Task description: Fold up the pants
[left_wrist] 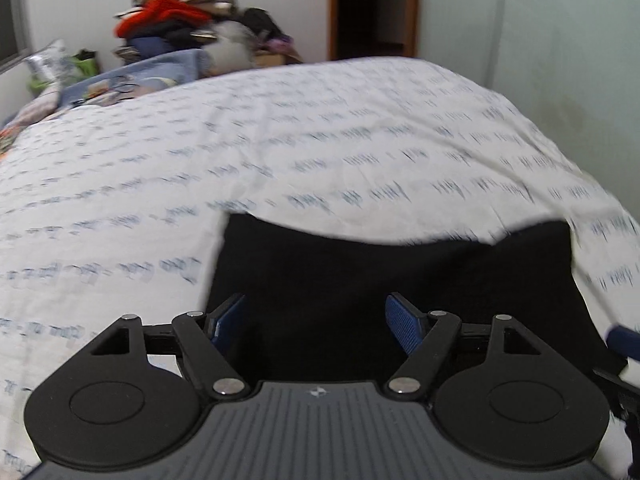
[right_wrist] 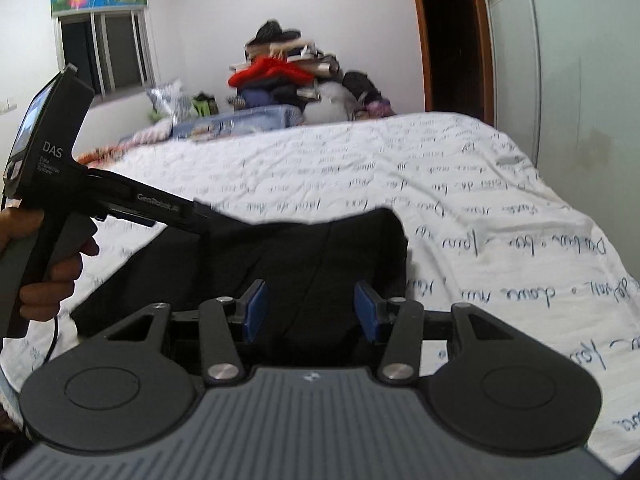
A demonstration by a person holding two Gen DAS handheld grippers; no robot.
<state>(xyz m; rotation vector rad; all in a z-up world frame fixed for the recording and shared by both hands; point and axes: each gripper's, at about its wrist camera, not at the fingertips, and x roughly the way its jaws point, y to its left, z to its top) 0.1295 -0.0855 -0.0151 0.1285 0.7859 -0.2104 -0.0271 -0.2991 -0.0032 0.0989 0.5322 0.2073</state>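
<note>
The black pants [left_wrist: 392, 280] lie folded into a dark block on the white bed sheet [left_wrist: 280, 140] near its front edge. My left gripper [left_wrist: 316, 326] is open, its blue pads apart just above the near part of the pants. In the right wrist view the pants [right_wrist: 320, 256] lie in front of my right gripper [right_wrist: 310, 310], which is open with nothing between its pads. The left gripper's body [right_wrist: 120, 200], held by a hand, reaches in from the left over the pants' far left edge.
The sheet [right_wrist: 440, 184] has handwriting print and falls off at the right toward a pale wall. A pile of clothes [right_wrist: 288, 76] stands behind the bed. A dark doorway [right_wrist: 448, 32] is at the back right and a window [right_wrist: 100, 52] at the back left.
</note>
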